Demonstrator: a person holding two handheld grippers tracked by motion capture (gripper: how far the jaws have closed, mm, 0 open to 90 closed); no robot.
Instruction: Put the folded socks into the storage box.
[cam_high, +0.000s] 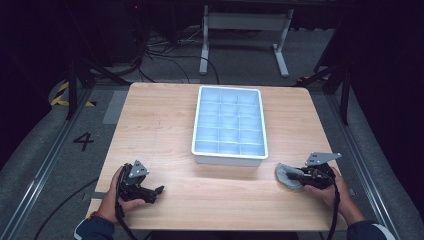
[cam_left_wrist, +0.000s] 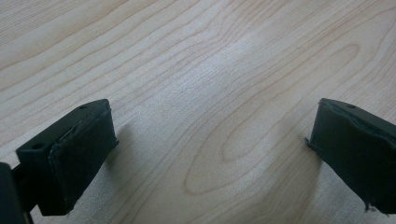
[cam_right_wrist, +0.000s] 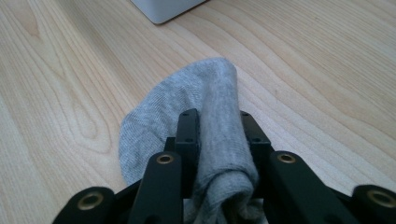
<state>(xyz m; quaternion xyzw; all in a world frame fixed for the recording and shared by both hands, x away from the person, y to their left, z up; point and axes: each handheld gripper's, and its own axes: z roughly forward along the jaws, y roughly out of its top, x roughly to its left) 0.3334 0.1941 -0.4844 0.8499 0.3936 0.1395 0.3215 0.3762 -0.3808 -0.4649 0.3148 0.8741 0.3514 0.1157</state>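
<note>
Right tongs (cam_right_wrist: 218, 135): closed on a rolled grey sock (cam_right_wrist: 205, 112), one jaw on each side of the roll; in the high view they (cam_high: 300, 176) sit low over the near right part of the counter (cam_high: 165, 120).
Grip quality: the roll is pinched near its gathered end, while the looser toe part fans out forward and to the left and lies on the wood. Judged firm enough to lift, though the free part will probably hang and swing.
Left tongs (cam_left_wrist: 210, 154): open, jaws well apart, nothing between them, bare wood beneath; in the high view they (cam_high: 159, 190) rest at the near left of the counter.
Sock, location: near right of the counter, just off the near right corner of the white compartment tray (cam_high: 259, 131), not touching it (cam_right_wrist: 163, 16).
Tray: white, divided into a grid of small cells, all appearing vacant; stands at the centre, towards the far side.
Step in hand (judged): carry the sock to the tray and place it in one cell.
Handling advice: lift straight up before travelling, so the trailing cloth clears the tray's rim; keep the squeeze steady; bring the roll down upright inside a single cell, then part the jaws.
Risk: the loose end may drape over a divider or catch on the rim.
Left tongs, role: spare; could tuck in stray cloth if needed.
</note>
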